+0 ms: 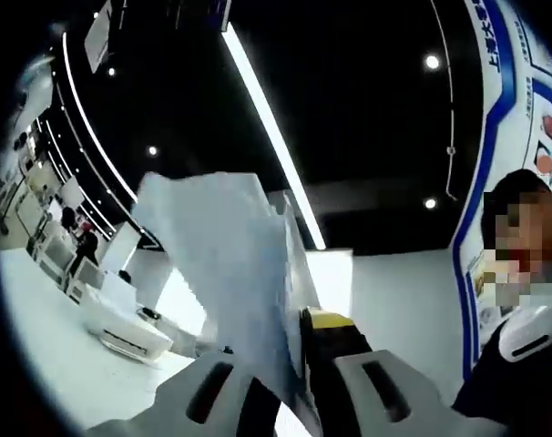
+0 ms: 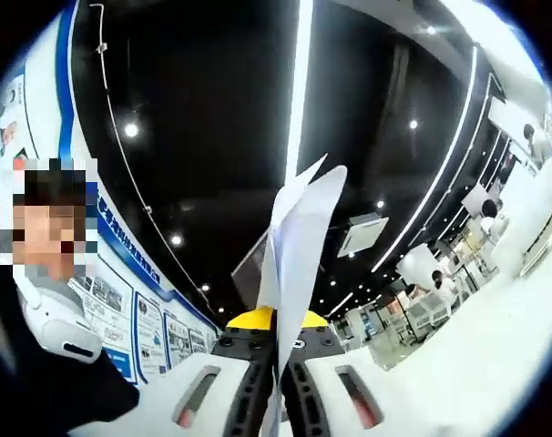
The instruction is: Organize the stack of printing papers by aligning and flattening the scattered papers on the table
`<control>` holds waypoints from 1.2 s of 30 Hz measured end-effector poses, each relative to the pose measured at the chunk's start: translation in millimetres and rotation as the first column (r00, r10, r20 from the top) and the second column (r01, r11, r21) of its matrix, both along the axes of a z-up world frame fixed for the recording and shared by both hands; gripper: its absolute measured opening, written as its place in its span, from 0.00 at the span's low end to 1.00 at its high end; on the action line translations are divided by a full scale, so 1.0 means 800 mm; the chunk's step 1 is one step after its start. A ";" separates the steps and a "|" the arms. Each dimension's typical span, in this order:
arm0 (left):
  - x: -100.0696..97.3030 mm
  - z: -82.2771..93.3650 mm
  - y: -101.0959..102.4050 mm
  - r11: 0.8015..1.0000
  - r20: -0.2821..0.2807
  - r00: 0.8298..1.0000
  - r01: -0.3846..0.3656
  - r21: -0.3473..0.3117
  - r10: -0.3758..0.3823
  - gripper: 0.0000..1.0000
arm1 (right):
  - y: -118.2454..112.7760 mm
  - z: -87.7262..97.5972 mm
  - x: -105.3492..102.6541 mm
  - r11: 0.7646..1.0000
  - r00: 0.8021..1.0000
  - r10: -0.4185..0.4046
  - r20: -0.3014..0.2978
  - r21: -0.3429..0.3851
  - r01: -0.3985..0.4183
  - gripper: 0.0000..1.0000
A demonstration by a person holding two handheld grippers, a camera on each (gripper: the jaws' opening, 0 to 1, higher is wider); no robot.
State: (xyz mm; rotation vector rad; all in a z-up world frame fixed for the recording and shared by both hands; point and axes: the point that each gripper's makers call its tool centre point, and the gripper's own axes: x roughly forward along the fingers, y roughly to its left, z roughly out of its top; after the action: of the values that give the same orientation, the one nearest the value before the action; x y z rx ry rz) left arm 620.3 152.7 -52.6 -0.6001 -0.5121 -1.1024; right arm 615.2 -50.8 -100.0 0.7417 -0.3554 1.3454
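The left gripper (image 1: 299, 387) tilts upward, its jaws clamped on a stack of white printing papers (image 1: 226, 273) whose lower edge is hidden between them. The right gripper (image 2: 278, 382) also points up, jaws closed on the papers (image 2: 299, 246) seen edge-on. Behind: a black ceiling with long light strips (image 1: 271, 127), and a person's dark sleeve (image 2: 39, 382).

Dark ceiling (image 1: 367, 109) with long light strip (image 1: 267, 127), blue-edged poster wall (image 2: 139, 319), perhaps a white printer (image 1: 130, 330)

thin matt white papers (image 2: 299, 238)
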 end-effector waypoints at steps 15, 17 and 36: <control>-0.028 -0.041 -0.031 0.920 -0.033 0.992 0.123 0.372 -0.119 0.16 | -0.035 -0.028 -0.006 0.940 0.998 0.056 0.013 -0.337 -0.049 0.00; -0.029 -0.050 -0.043 0.896 -0.018 0.994 0.103 0.432 -0.105 0.16 | -0.034 -0.033 -0.008 0.931 0.998 0.057 0.022 -0.363 -0.045 0.00; -0.009 -0.145 -0.045 0.809 0.071 0.994 -0.107 0.578 0.082 0.06 | -0.018 -0.089 0.012 0.786 0.977 -0.035 0.213 -0.598 0.158 0.00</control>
State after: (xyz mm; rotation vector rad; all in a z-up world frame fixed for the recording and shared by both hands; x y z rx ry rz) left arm 613.3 116.5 -168.4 -0.0075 -0.2106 -1.1062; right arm 624.8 -65.4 -171.2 0.0425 -0.0839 1.3283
